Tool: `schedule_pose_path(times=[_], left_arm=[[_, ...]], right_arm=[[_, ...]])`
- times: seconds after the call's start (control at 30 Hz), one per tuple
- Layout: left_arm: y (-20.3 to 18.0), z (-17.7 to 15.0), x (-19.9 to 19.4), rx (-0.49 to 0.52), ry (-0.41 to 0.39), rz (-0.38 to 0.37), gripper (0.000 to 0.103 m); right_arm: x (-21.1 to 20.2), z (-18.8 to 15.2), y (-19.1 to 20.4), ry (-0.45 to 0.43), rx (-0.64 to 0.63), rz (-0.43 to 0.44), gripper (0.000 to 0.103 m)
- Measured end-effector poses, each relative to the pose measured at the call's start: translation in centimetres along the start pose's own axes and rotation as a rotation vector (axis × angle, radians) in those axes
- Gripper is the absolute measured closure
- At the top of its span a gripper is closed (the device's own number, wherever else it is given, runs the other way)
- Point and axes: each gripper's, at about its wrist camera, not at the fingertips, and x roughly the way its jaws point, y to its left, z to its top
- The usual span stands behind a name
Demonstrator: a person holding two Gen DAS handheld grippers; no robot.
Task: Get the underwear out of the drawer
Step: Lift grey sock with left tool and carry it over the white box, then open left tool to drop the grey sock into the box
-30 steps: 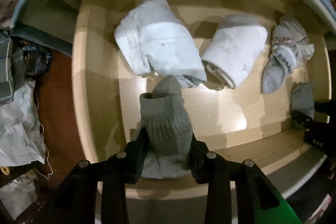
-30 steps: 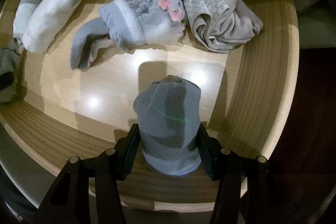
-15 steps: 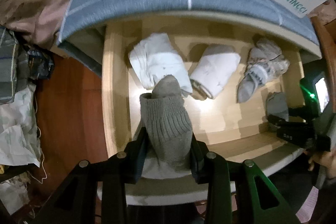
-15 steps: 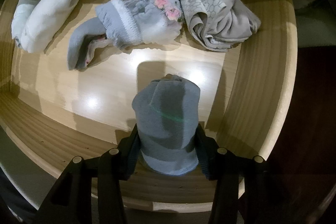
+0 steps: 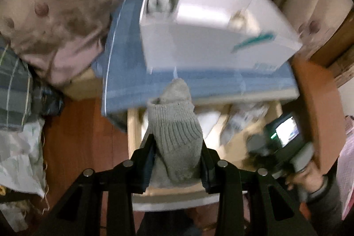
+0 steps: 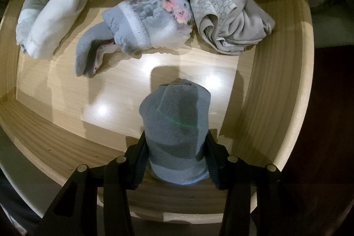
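Fingers (image 6: pixel 141 160) around upright sock roll (image 6: pixel 177 125)

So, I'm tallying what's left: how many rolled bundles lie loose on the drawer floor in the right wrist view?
3: a white roll at the back left, a floral grey bundle in the middle, a honeycomb-print one at the back right. Anything further left may be cut off.

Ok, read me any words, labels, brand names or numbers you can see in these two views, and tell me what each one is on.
None can be read as text.
White box on the blue cloth: a teal mark and faint lettering near its lower edge, too blurred to read.
Small lit screen on the right gripper's handle: too small and blurred to read.
Right wrist view: no writing on the wooden drawer or the folded garments.
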Motion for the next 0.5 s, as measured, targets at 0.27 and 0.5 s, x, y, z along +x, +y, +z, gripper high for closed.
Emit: schedule_pose_path(times=[0.27, 0.5], left_arm=[[-1.4, 6.4, -5.5, 0.012, -0.239, -0.021, 0.068], [-1.9, 12.0, -3.3, 0.015, -0.232, 0.003, 0.068]], right_arm=[[-0.2, 0.4, -0.6, 0.000, 0.025, 0.065, 0.060], [-0.3, 0.7, -2.3, -0.001, 0.066, 0.141, 0.060]])
